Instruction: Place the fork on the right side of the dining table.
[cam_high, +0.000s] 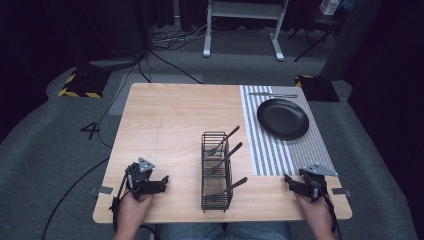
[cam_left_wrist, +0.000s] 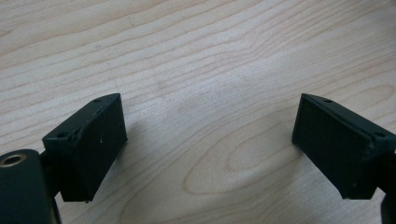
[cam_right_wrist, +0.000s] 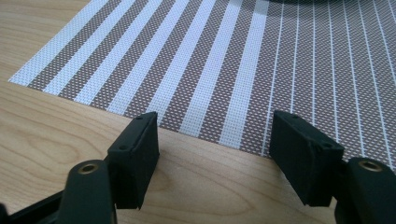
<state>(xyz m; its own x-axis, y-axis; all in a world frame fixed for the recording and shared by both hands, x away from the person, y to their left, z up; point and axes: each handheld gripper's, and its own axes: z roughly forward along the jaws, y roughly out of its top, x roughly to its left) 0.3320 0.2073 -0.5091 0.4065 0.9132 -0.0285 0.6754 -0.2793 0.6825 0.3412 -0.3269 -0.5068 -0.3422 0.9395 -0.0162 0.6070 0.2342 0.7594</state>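
Left gripper (cam_high: 162, 181) held low at seven o'clock, jaws spread wide, right gripper (cam_high: 289, 180) held at five o'clock, jaws likewise parted, nothing gripped

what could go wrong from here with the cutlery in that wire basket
The wire basket is tall, narrow and light-looking, so pulling a utensil out at a slant might tip it. The three handles lean close together, so the open right gripper may knock a neighbour. The knife beyond the black plate sits near the table's far edge and could be pushed off.
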